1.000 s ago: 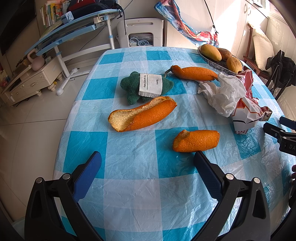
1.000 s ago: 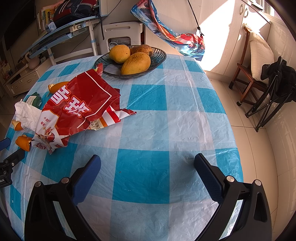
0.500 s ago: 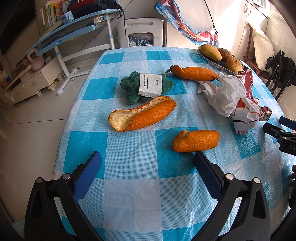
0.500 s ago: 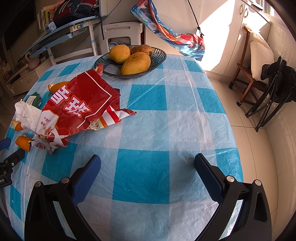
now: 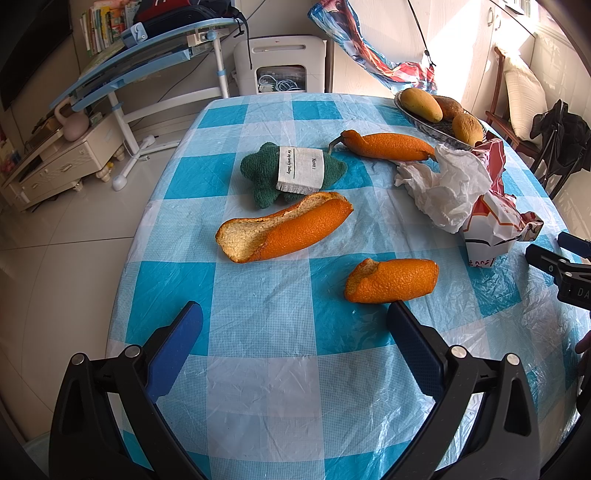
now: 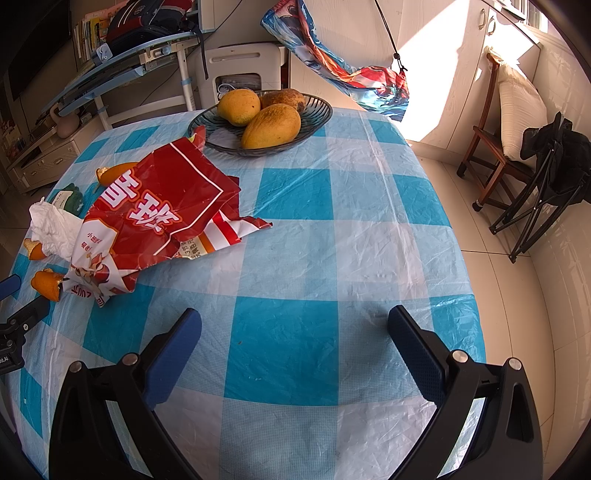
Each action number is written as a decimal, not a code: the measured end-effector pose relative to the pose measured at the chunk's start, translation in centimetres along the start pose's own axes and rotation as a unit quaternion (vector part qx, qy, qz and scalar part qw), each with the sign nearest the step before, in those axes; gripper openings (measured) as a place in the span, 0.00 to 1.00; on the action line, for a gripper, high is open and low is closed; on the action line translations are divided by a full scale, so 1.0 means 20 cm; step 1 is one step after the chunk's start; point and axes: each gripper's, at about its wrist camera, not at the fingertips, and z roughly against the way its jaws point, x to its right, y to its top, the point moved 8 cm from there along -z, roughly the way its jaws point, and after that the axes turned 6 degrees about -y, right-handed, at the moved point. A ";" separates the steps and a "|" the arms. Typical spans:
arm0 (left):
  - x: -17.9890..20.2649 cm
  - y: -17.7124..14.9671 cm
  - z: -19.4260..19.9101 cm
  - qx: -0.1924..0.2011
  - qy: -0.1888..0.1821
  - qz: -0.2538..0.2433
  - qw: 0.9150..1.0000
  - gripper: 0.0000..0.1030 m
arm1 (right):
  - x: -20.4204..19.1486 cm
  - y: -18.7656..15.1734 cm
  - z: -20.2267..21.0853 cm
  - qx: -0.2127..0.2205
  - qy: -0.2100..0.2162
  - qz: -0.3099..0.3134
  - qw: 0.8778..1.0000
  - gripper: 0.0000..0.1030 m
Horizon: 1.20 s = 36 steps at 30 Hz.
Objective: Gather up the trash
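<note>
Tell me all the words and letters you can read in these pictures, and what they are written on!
"Name :" and "for my lovely baby": white label around the green knitted toy.
"DA", cut off by the picture edge: black body of the right gripper.
Large white Chinese characters: crumpled red and white snack bag; I cannot read them reliably.
Small print on that bag: too small and creased.
Book spines on the shelf: too blurred.

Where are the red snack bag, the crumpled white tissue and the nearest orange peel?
red snack bag (image 6: 162, 206): right wrist view, on its red printed front.
crumpled white tissue (image 5: 448, 184): left wrist view, middle of the wad.
nearest orange peel (image 5: 393, 280): left wrist view, on its orange outer skin.
</note>
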 end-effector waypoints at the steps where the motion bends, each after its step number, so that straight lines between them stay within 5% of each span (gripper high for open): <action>1: 0.00 0.00 0.00 0.000 0.000 0.000 1.000 0.93 | 0.00 0.00 0.00 0.000 0.000 0.000 1.000 0.93; 16: 0.02 -0.01 0.00 -0.022 -0.015 -0.021 0.999 0.93 | -0.03 -0.01 0.01 -0.019 0.033 0.036 0.999 0.93; 19: 0.03 -0.01 0.03 -0.022 -0.040 0.001 0.999 0.93 | -0.02 0.02 0.10 0.010 0.049 0.032 0.998 0.93; 23: 0.12 -0.01 0.13 0.015 -0.067 -0.048 0.997 0.93 | -0.04 0.09 0.21 0.055 0.059 0.035 0.996 0.93; 27: 0.18 0.04 0.16 0.033 -0.104 -0.044 0.993 0.93 | -0.06 0.14 0.27 0.084 0.072 0.034 0.993 0.93; 36: 0.36 0.10 0.00 -0.007 -0.087 -0.103 0.991 0.93 | -0.09 0.20 0.28 0.101 0.103 0.026 0.989 0.93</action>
